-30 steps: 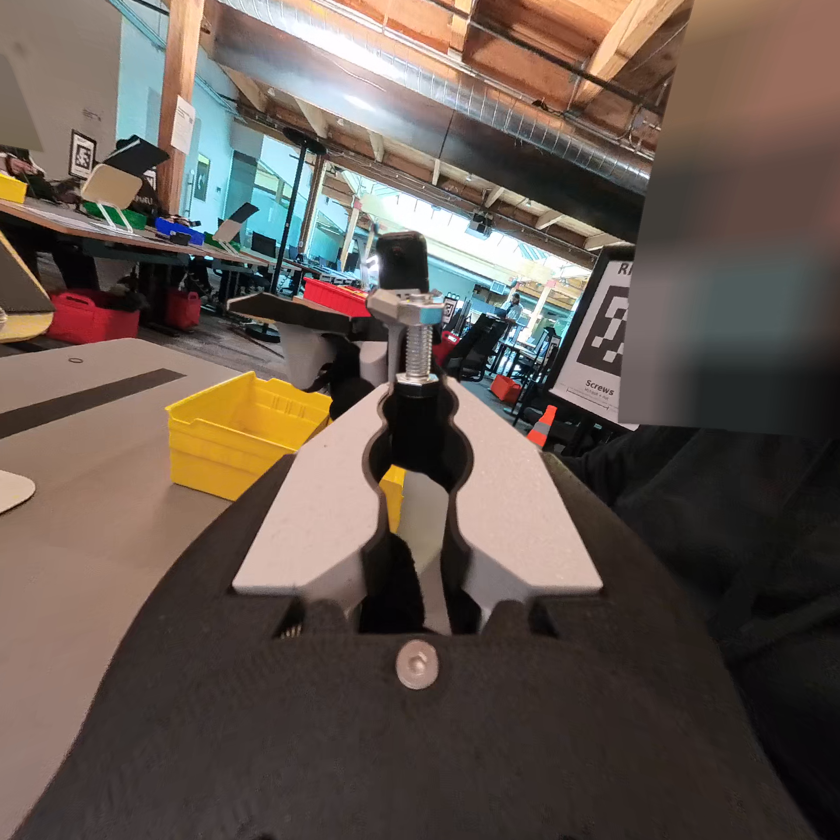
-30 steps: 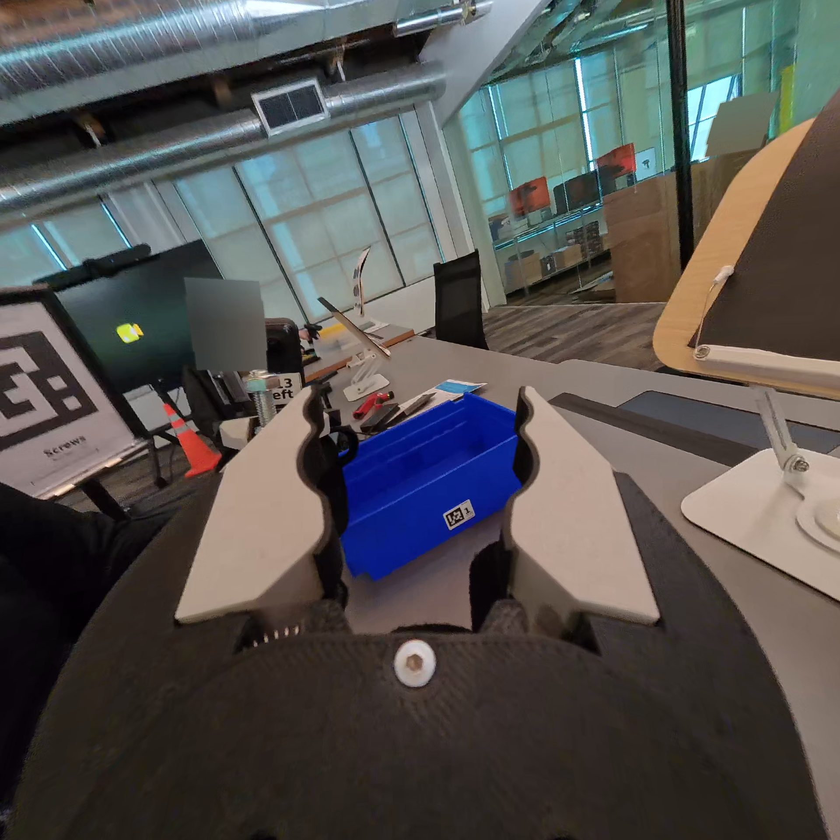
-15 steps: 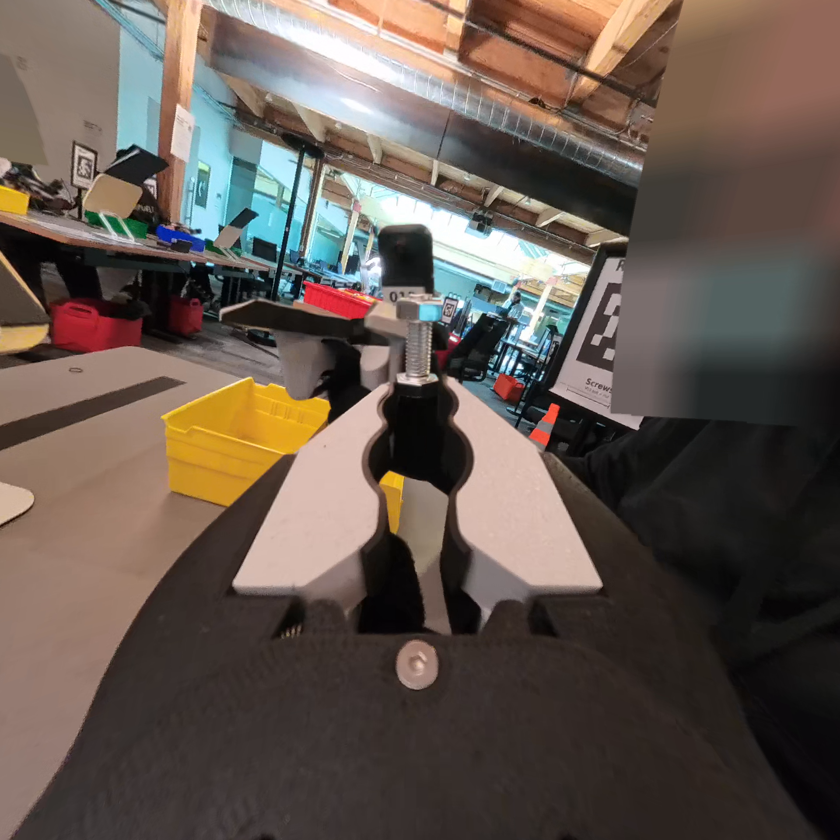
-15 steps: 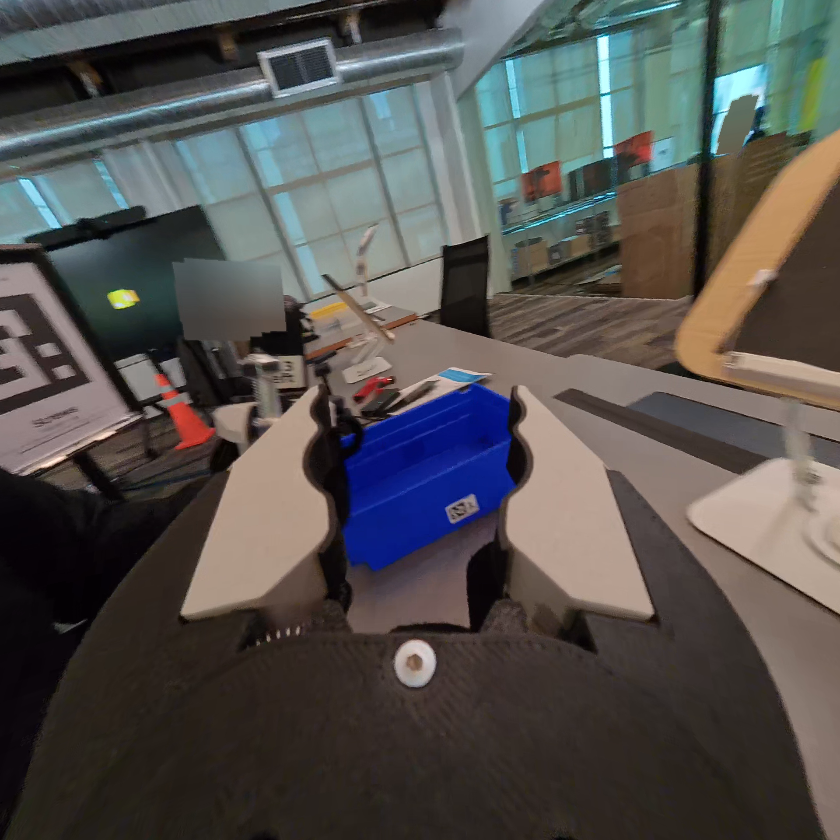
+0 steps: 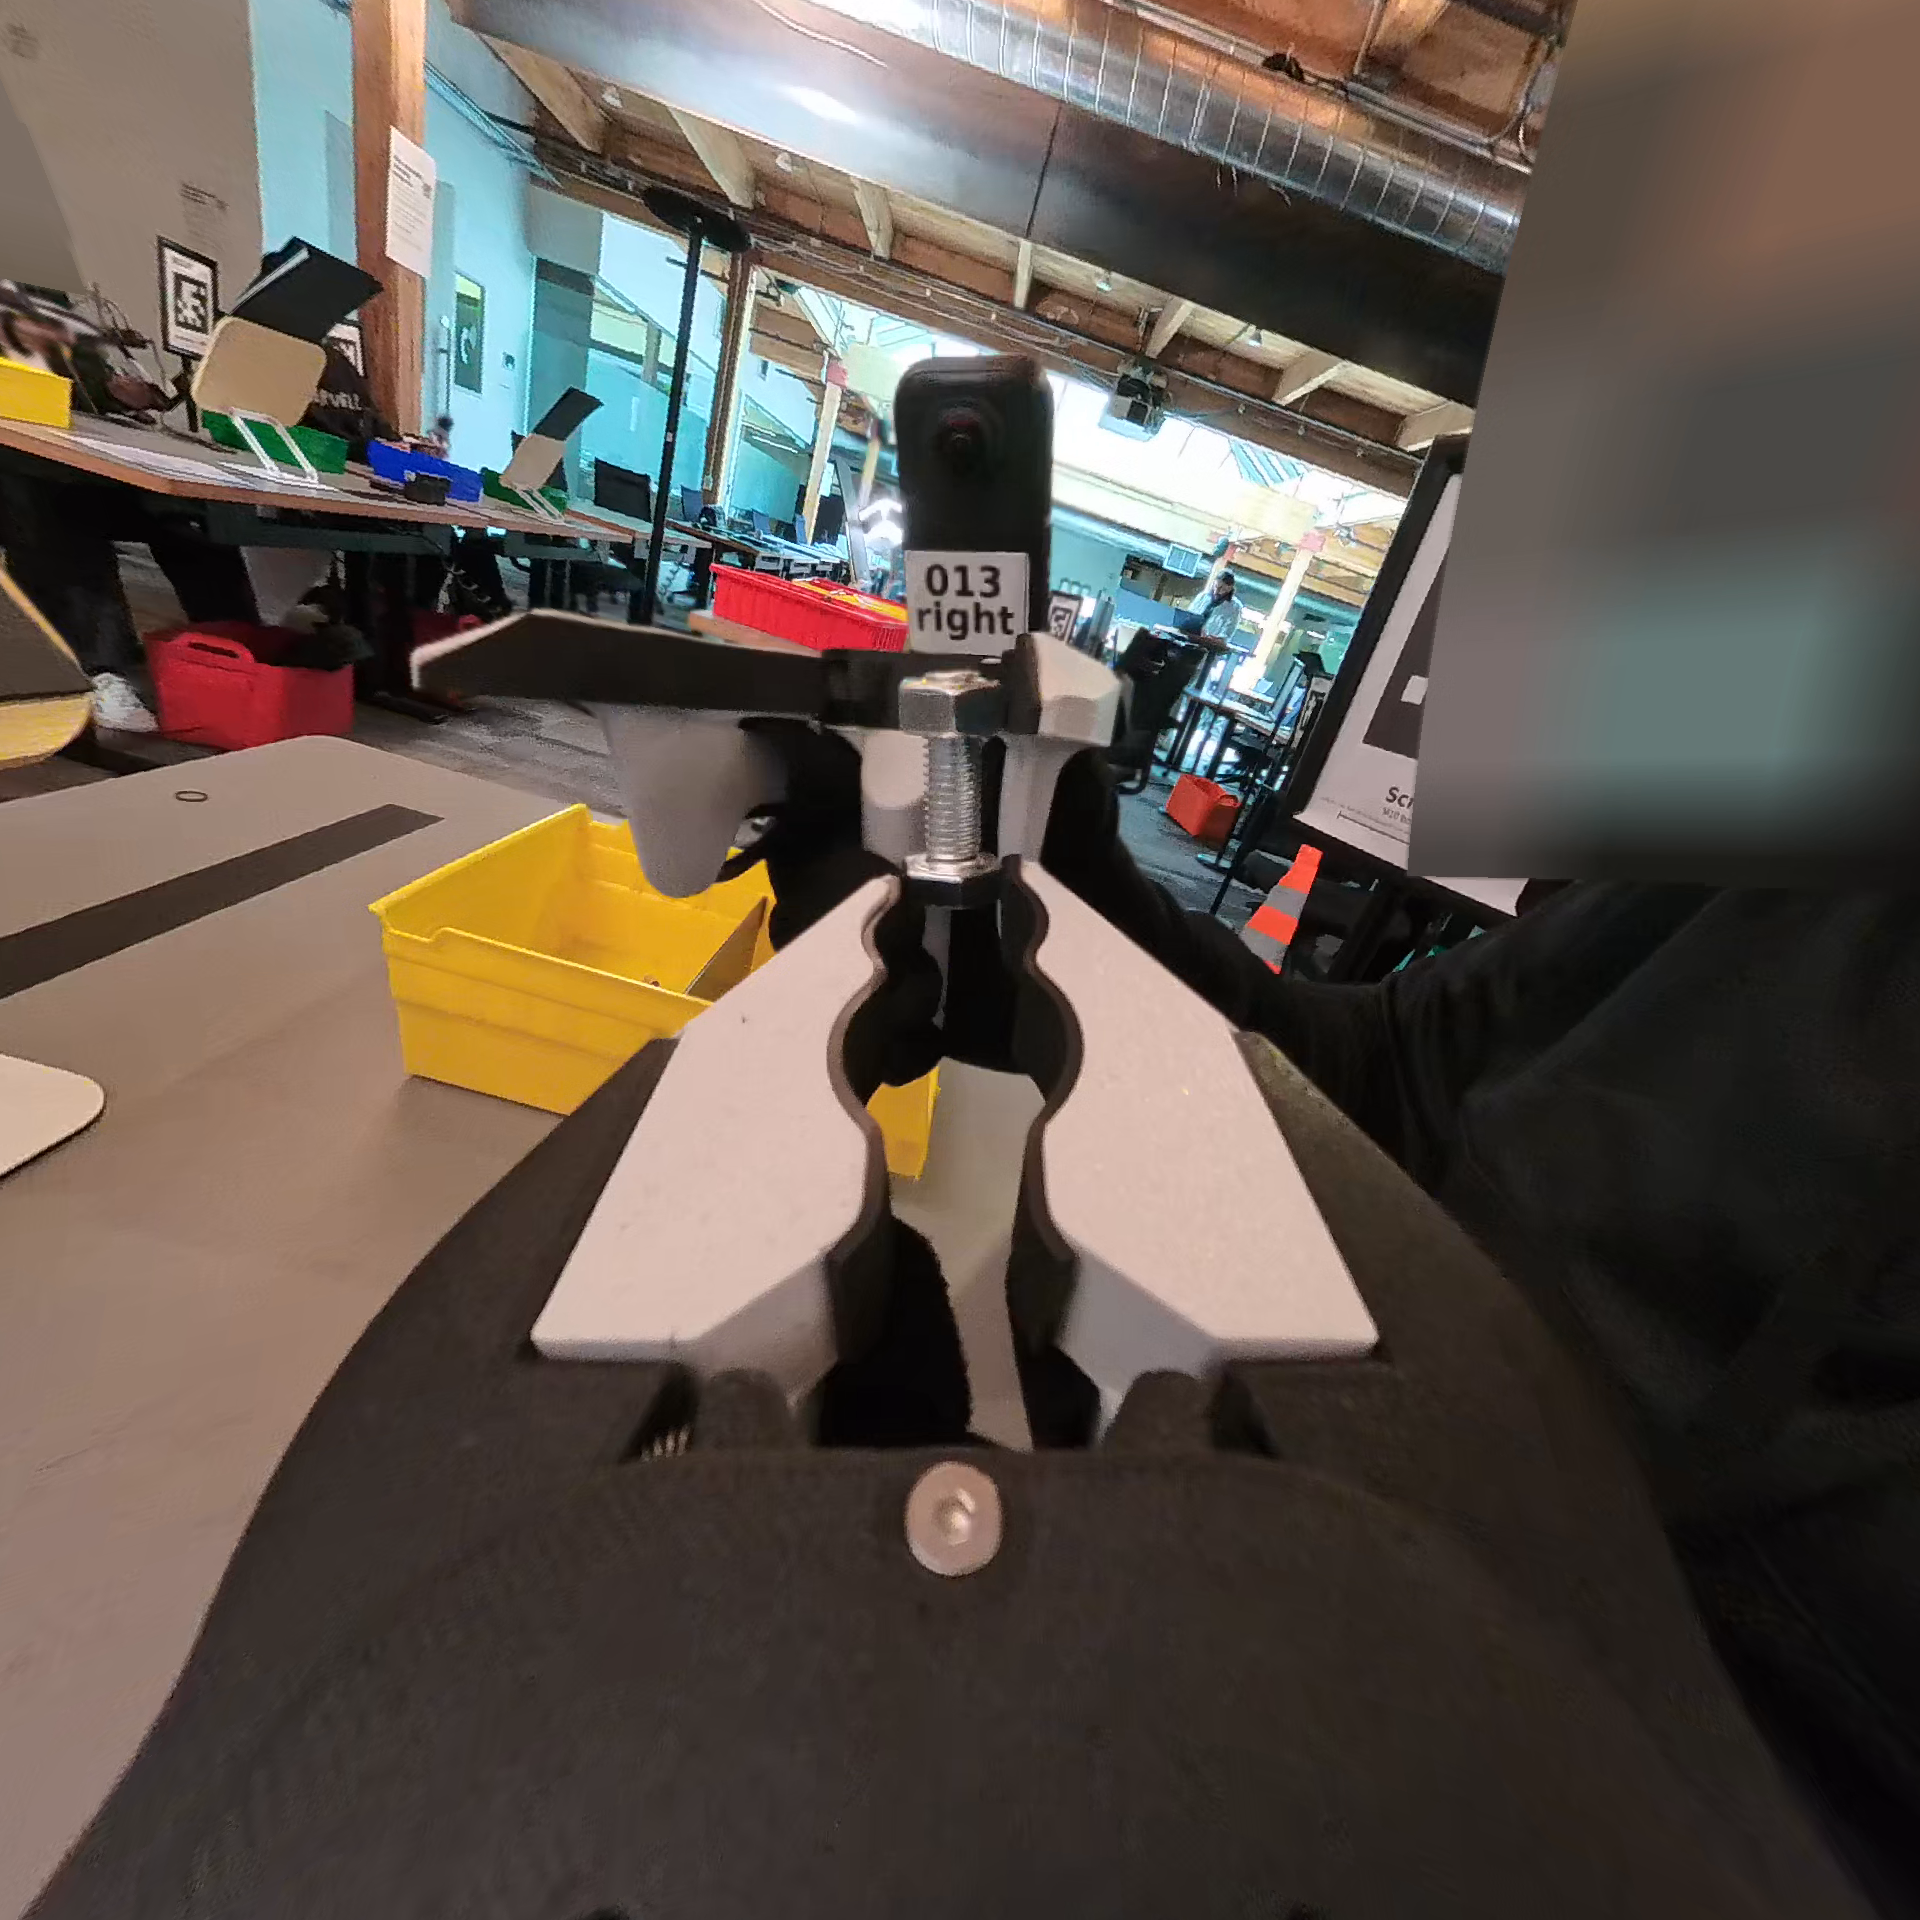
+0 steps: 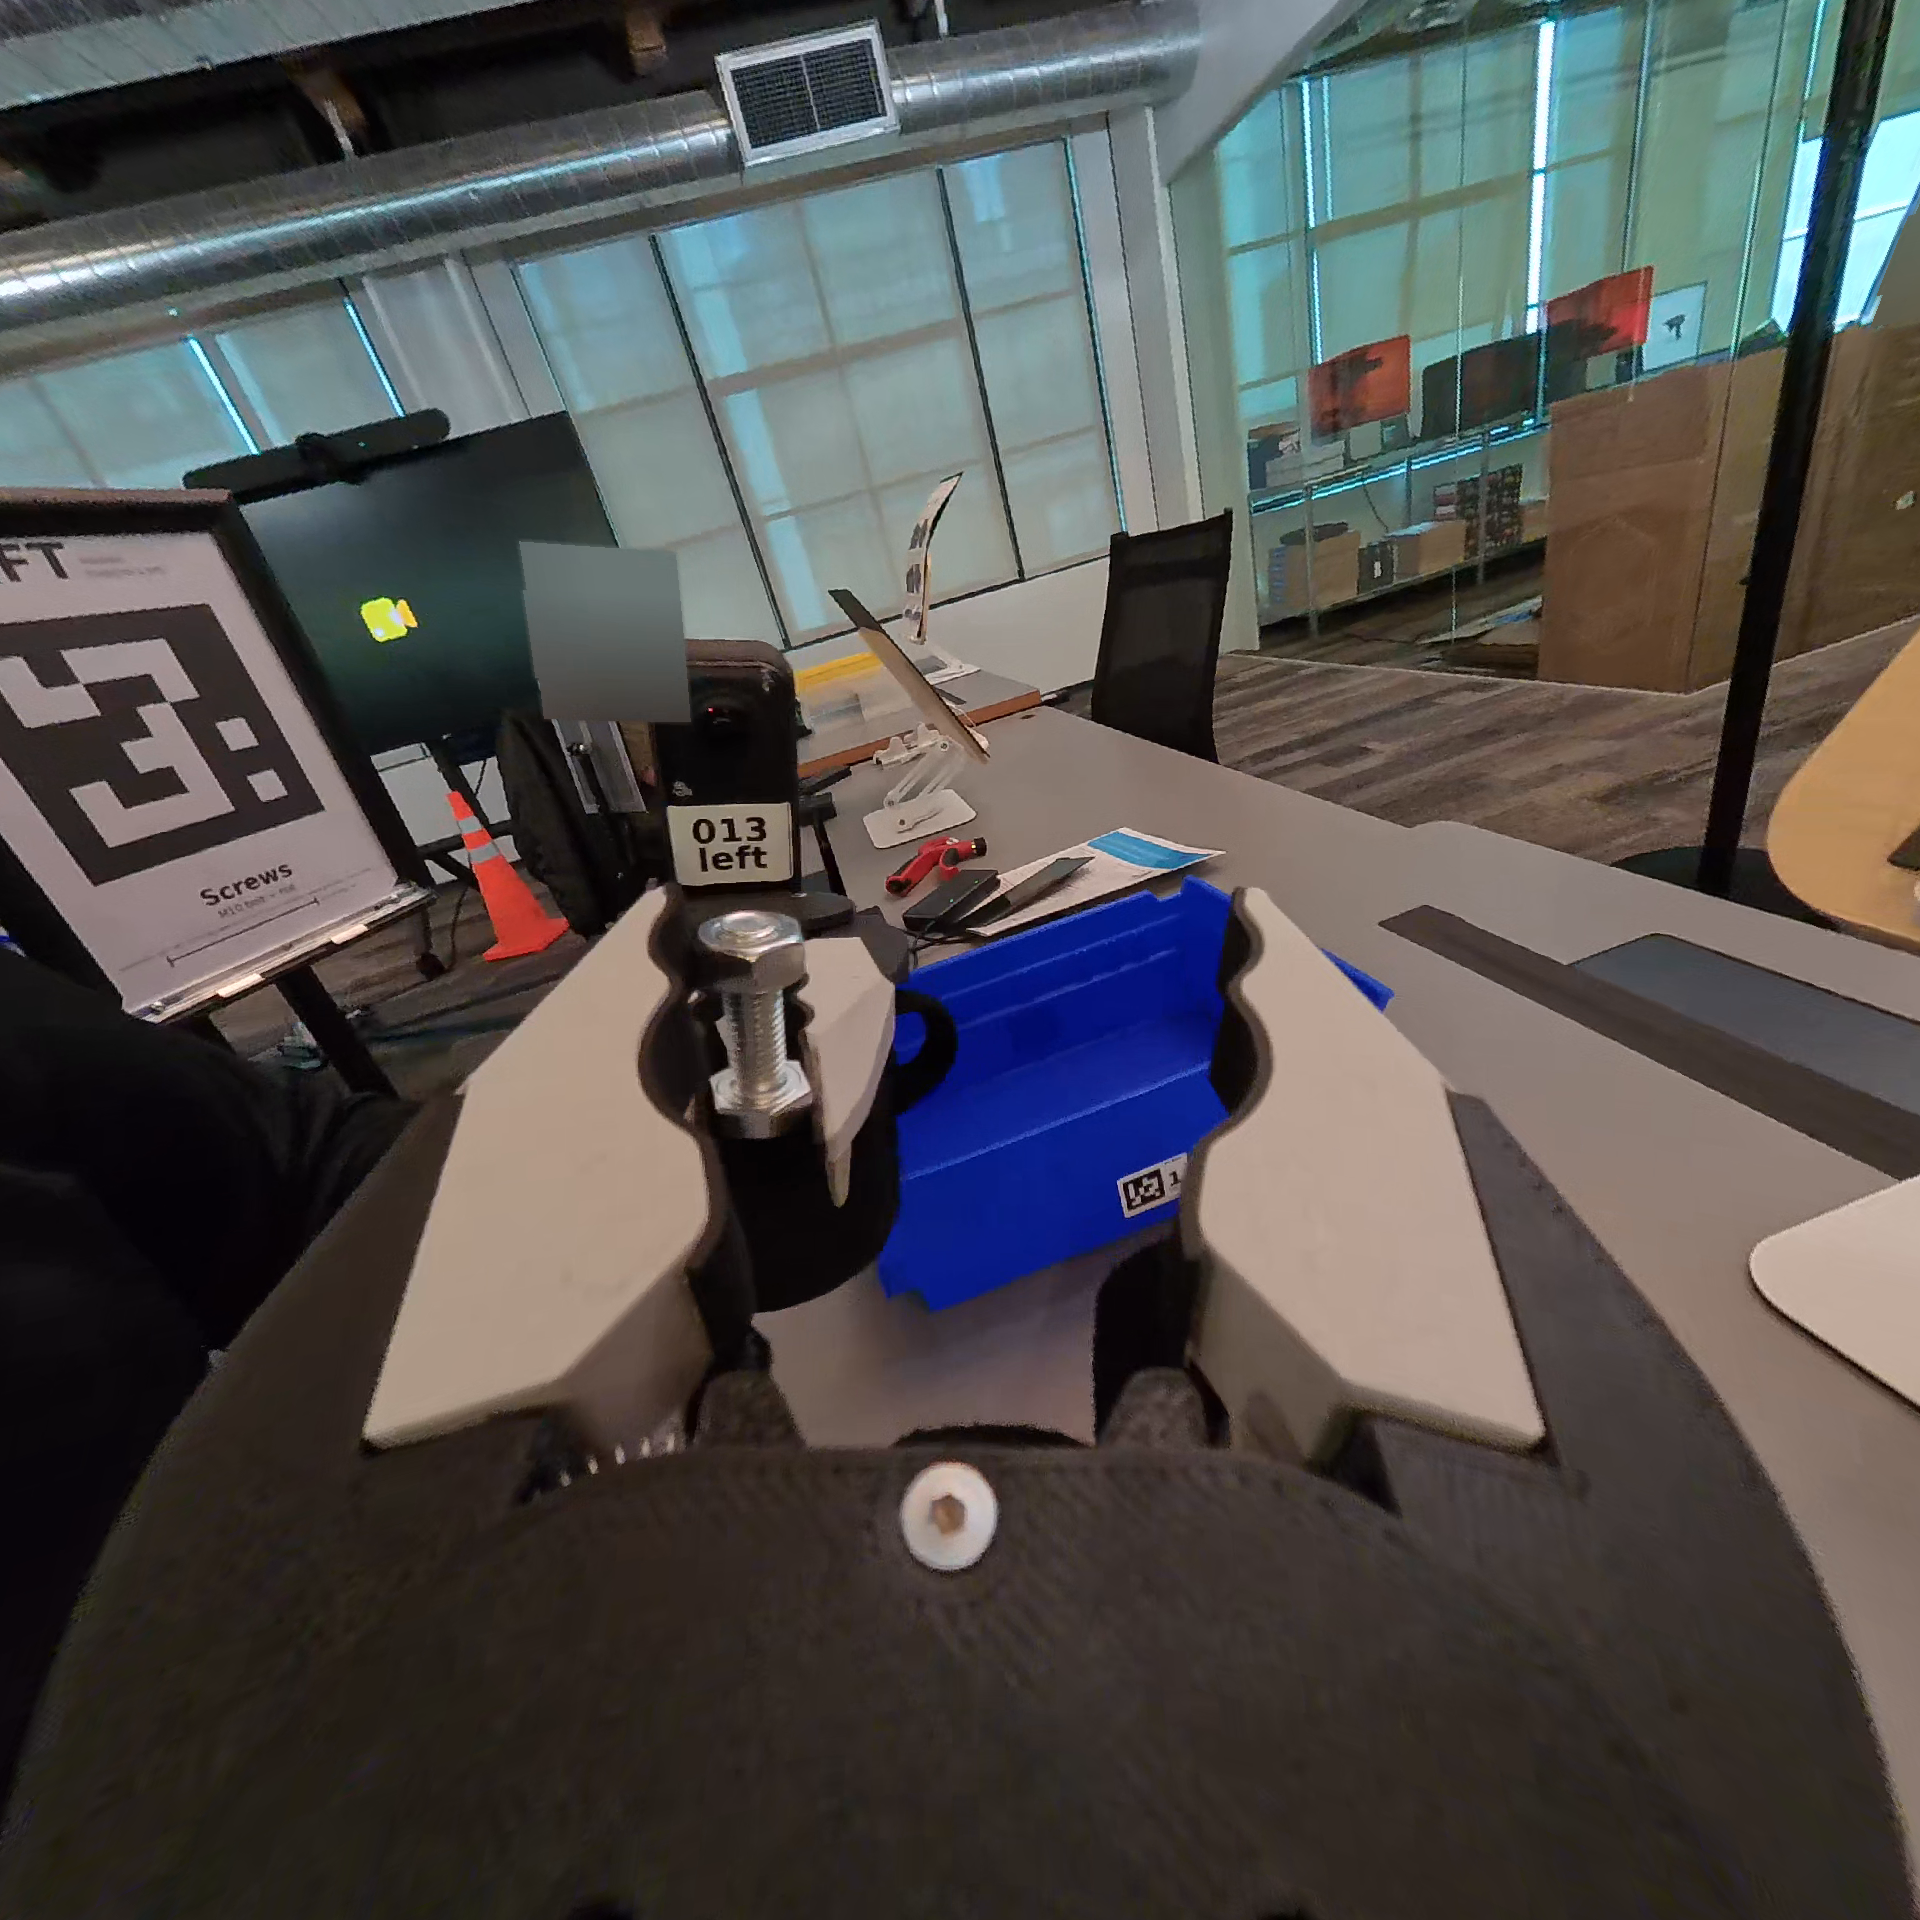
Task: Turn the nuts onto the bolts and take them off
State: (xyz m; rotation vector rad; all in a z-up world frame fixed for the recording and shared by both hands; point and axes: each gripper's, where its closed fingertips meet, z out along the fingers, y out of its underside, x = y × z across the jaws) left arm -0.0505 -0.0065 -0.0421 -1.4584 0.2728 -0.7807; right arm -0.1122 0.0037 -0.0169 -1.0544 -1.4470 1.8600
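Observation:
My left gripper (image 5: 956, 883) is shut on a steel nut (image 5: 951, 868) at its fingertips. A steel bolt (image 5: 951, 795) is threaded through the nut and stands up from it, hex head (image 5: 943, 701) on top. My right gripper (image 6: 951, 914) is open wide. The bolt head (image 6: 750, 940) sits between its fingers, against the pad of the left finger (image 6: 582, 1143). The nut (image 6: 761, 1099) shows lower on the thread. In the left wrist view the right gripper's fingers flank the bolt head. The bolt's lower end is hidden.
A yellow bin (image 5: 540, 966) stands on the grey table (image 5: 208, 1143) to the left. A blue bin (image 6: 1039, 1091) lies beyond the right gripper. A white stand base (image 6: 1849, 1278) is at the right. A dark sleeve (image 5: 1558, 1143), sign board (image 6: 156, 748) and orange cone (image 6: 499, 883) are nearby.
My right gripper has swung left and closer, so the bolt head now sits between its open fingers. My left gripper still holds the nut and bolt, almost unmoved.

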